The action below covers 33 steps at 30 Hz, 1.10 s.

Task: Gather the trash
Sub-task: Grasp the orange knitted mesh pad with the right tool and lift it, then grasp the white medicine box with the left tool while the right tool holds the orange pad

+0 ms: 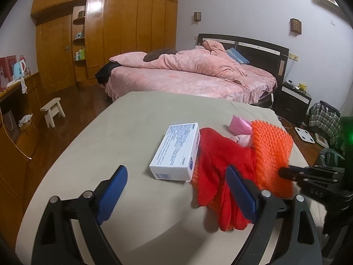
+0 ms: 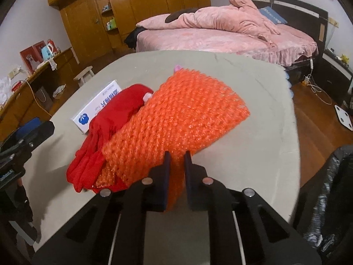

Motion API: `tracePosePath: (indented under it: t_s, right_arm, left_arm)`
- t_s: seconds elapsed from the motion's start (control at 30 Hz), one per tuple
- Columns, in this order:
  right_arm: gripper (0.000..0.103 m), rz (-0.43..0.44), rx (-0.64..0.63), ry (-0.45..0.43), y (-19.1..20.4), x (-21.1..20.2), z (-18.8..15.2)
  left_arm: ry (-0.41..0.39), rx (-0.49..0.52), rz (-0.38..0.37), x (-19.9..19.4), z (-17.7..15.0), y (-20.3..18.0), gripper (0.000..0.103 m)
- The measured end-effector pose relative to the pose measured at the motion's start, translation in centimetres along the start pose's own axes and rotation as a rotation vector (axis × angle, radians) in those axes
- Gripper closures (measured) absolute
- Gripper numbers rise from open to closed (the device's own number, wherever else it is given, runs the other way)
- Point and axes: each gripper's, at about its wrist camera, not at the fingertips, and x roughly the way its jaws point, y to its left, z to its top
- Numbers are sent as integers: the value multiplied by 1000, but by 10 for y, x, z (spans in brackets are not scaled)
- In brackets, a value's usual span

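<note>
An orange bubble-wrap sheet (image 2: pixel 176 114) lies across a red glove (image 2: pixel 106 130) on the grey table (image 2: pixel 253 154). My right gripper (image 2: pixel 176 156) is shut on the near edge of the orange sheet. The sheet (image 1: pixel 273 145) and the glove (image 1: pixel 220 161) also show in the left wrist view. A white and blue box (image 1: pixel 176 152) lies left of the glove; it also shows in the right wrist view (image 2: pixel 97 108). A pink packet (image 1: pixel 240 123) lies behind the pile. My left gripper (image 1: pixel 176 176) is open and empty, just before the box and the glove.
A black bag (image 2: pixel 331 194) stands off the table's right edge. A pink bed (image 1: pixel 194 75) is beyond the table, a wooden wardrobe (image 1: pixel 123 28) behind it. A small stool (image 1: pixel 53 110) and a scale (image 1: pixel 305 134) are on the wooden floor.
</note>
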Motion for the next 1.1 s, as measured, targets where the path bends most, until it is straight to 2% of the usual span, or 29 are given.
tracePosePath:
  t_s: [0.23, 0.53, 0.7, 0.8, 0.83, 0.87, 0.97, 1.1]
  right_arm:
    - [92, -59, 5, -4, -19, -19, 4]
    - [92, -81, 21, 19, -34, -9, 8]
    - [92, -74, 10, 16, -32, -7, 10]
    - [92, -67, 20, 18, -33, -5, 10]
    - [92, -64, 24, 18, -34, -5, 10]
    - [92, -60, 28, 17, -34, -5, 10]
    - [92, -55, 29, 10, -34, -7, 11]
    - [92, -47, 26, -9, -33, -14, 14]
  left_arm:
    - [5, 7, 19, 8, 3, 2, 14]
    - [54, 14, 64, 48, 10, 14, 14]
    - [120, 2, 30, 74, 14, 18, 22]
    - [180, 1, -14, 88, 14, 15, 31]
    - [201, -1, -33, 93, 13, 15, 38]
    - [215, -3, -50, 95, 13, 14, 42]
    - [206, -16, -74, 93, 13, 14, 43]
    - [131, -33, -59, 73, 15, 14, 44]
